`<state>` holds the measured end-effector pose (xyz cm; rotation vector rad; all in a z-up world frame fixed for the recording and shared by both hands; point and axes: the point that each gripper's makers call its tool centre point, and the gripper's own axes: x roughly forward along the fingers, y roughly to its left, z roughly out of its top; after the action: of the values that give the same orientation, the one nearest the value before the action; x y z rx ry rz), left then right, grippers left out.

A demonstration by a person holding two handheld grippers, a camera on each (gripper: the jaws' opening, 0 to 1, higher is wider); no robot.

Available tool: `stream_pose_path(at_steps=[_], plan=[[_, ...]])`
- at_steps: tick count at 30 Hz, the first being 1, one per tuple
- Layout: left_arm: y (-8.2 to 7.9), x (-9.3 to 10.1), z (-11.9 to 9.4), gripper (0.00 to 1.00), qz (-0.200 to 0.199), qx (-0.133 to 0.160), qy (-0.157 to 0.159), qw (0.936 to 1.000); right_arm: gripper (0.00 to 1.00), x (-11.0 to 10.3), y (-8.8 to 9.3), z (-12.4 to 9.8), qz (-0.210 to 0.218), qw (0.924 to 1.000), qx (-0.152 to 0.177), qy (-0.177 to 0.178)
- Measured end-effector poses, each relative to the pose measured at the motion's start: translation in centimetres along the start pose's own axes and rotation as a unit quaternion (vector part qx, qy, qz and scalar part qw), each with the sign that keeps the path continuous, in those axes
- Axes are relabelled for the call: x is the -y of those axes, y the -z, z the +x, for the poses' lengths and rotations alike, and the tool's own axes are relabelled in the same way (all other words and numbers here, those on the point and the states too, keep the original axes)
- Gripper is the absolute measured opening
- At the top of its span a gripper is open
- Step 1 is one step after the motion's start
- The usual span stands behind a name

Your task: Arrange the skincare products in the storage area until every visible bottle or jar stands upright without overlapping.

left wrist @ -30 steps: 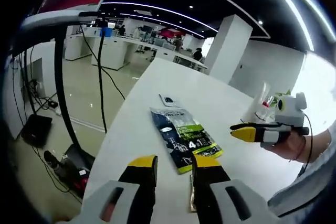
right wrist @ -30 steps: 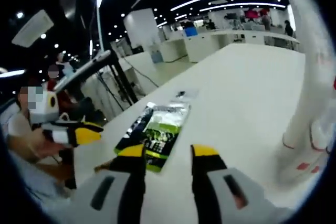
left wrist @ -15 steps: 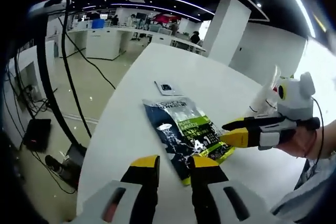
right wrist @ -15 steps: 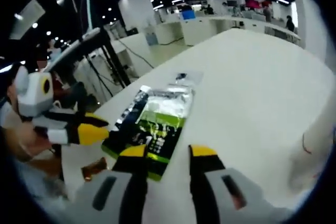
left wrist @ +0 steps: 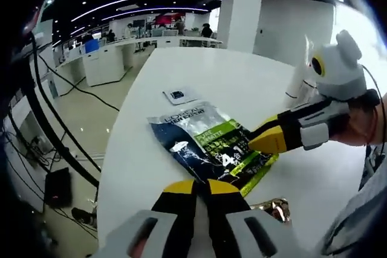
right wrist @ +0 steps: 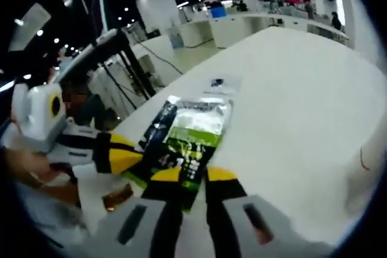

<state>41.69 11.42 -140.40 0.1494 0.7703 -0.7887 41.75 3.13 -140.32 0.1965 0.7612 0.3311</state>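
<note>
Both yellow-tipped hand-held grippers, left [left wrist: 201, 187] and right [right wrist: 193, 176], have their jaws pressed together at the dark-and-green flat plastic sachet [left wrist: 208, 148] lying mid white tabletop [left wrist: 242, 83], right nosing in from three o'clock, seemingly to lift it

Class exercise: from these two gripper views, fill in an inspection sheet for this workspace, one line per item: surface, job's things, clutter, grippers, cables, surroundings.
Surface: white table, mostly bare.
Job's things: flat dark-blue and green skincare sachet lying on the table; white bottle behind the right gripper.
Clutter: small clear packet; shiny copper-coloured wrapper.
Grippers: left gripper closed at the sachet's near edge; right gripper closed at its edge.
Cables: black cables over the floor.
Surroundings: open office, white counters, ceiling lights.
</note>
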Motion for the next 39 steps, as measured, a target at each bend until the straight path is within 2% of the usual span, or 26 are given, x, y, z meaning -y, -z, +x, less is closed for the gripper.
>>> stream_pose_path(at_steps=[2, 4, 6, 10, 13, 18, 25, 39], plan=[[0.11, 0.00, -0.08, 0.04, -0.004, -0.003, 0.000, 1.0000, 0.07, -0.08, 0.06, 0.03, -0.010, 0.9999, -0.002, 0.012], [0.07, -0.07, -0.12, 0.04, 0.004, -0.001, 0.000, 1.0000, 0.03, -0.17, 0.10, 0.12, 0.002, 1.0000, -0.002, 0.009], [0.05, -0.09, -0.10, 0.04, 0.011, 0.001, -0.001, 0.9999, 0.02, -0.10, 0.17, 0.13, -0.005, 0.9999, -0.002, 0.012], [0.04, -0.11, -0.02, 0.03, 0.049, 0.003, -0.017, 0.9987, 0.02, -0.34, 0.17, 0.01, -0.074, 0.9968, -0.011, 0.029], [0.08, -0.04, -0.03, 0.02, 0.052, 0.005, -0.019, 0.9985, 0.02, -0.63, 0.26, -0.01, -0.108, 0.9931, -0.010, 0.042], [0.11, -0.12, -0.12, 0.01, 0.042, 0.027, -0.010, 0.9987, 0.01, -0.76, 0.28, -0.42, -0.103, 0.9939, -0.002, 0.039], [0.09, -0.05, -0.14, 0.01, 0.049, 0.026, -0.011, 0.9984, 0.01, -0.87, 0.29, -0.50, -0.116, 0.9921, -0.002, 0.046], [0.08, -0.08, 0.01, 0.02, 0.047, 0.034, -0.014, 0.9982, 0.02, -0.51, 0.22, -0.55, -0.116, 0.9921, 0.012, 0.048]])
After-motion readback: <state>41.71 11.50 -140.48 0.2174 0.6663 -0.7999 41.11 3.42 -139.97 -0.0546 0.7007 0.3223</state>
